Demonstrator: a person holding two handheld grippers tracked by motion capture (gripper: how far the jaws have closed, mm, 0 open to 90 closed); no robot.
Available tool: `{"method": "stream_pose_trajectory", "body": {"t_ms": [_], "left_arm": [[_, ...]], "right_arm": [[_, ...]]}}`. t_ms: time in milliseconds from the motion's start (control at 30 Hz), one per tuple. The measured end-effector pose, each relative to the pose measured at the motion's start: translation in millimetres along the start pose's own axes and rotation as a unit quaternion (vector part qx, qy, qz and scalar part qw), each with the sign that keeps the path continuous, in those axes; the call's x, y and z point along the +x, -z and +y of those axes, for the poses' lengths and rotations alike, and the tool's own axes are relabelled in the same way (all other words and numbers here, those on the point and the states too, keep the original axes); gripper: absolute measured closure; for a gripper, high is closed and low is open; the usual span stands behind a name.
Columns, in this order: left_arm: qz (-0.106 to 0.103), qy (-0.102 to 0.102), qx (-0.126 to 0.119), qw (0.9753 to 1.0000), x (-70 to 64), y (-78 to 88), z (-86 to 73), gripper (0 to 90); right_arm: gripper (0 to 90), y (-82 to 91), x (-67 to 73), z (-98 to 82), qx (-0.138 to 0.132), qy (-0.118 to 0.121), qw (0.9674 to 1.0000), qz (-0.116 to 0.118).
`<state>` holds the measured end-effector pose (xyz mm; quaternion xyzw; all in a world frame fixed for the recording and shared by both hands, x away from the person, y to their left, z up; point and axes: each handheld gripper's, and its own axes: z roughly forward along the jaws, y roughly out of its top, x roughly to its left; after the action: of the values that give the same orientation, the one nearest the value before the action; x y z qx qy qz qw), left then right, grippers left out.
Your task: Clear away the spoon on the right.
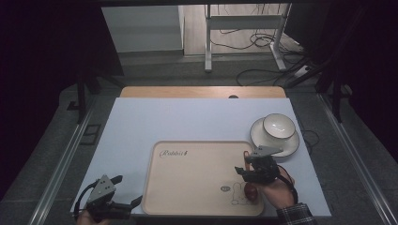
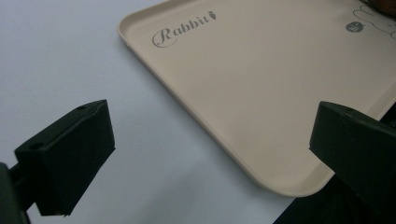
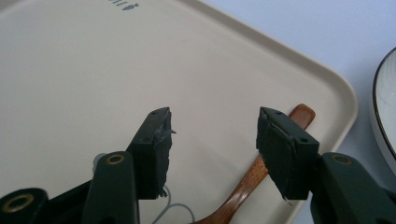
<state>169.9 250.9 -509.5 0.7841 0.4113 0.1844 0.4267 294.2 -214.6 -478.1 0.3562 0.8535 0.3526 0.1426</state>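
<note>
A beige tray [image 1: 197,178] is shown on a pale sheet over the table. A wooden spoon [image 3: 254,175] lies in the tray along its right edge, the handle tip resting on the rim near the far right corner and the bowl of the spoon [image 1: 250,191] toward the near edge. The right gripper [image 1: 248,171] is held just above the spoon; its jaws are seen moderately apart with nothing between them, the handle passing below the right-hand jaw. The left gripper [image 1: 127,190] is held low beside the near left corner of the tray, jaws wide and empty. A white bowl [image 1: 278,125] is seated on a saucer [image 1: 293,144] just beyond the tray's far right corner, apart from both grippers.

State of work, as judged: the spoon is already placed in the tray and appears released rather than gripped; the bowl and saucer remain outside the tray and would seem to be what is left to move.

Lettering: "Rabbit" is printed in script at the tray's far left [image 2: 183,31], followed by a small carrot mark. A line drawing of a rabbit [image 1: 237,193] is printed near the near right corner.
</note>
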Motion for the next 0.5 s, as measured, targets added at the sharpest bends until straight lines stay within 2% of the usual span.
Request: {"method": "stream_pose_trajectory", "body": {"t_ms": [333,500], "left_arm": [[-0.001,0.001,0.0,1.0,0.3,0.1,-0.1,0.0],[-0.001,0.001,-0.001,1.0,0.7,0.2,-0.2,0.0]], "right_arm": [[40.1,5.4,1.0,-5.0,-0.002,0.007,1.0,-0.006],[36.2,9.5,0.1,-5.8,-0.011,0.003,0.9999,-0.009]]}}
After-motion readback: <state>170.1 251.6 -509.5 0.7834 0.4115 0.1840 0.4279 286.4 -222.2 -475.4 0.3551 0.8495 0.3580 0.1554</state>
